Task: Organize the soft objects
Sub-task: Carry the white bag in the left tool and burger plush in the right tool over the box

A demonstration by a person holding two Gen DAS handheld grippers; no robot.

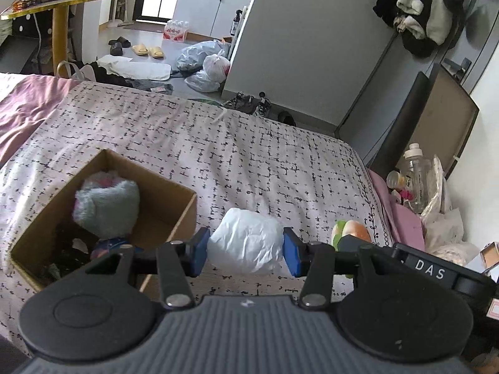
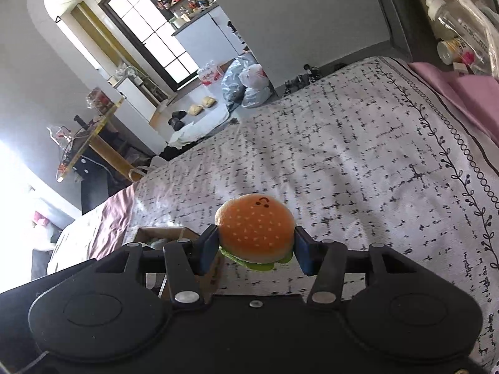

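Note:
My left gripper point(image 1: 245, 254) is shut on a white crumpled soft bundle point(image 1: 246, 240), held above the patterned bed cover point(image 1: 249, 155). To its left lies an open cardboard box point(image 1: 174, 187) with a fluffy pale blue plush point(image 1: 107, 207) and other small items inside. My right gripper point(image 2: 256, 249) is shut on a plush hamburger point(image 2: 255, 233) with an orange bun and green lettuce edge, lifted over the bed cover point(image 2: 358, 162). The hamburger point(image 1: 351, 230) and part of the right gripper show at the right of the left wrist view. A corner of the box point(image 2: 162, 233) peeks behind the right gripper's left finger.
The bed's right edge meets a pink sheet point(image 1: 402, 215) with bottles and plastic bags point(image 1: 418, 180) beside it. Beyond the bed's far edge the floor holds plastic bags point(image 1: 205, 62), slippers point(image 1: 146, 50) and shoes. A yellow table point(image 1: 59, 9) stands at the far left.

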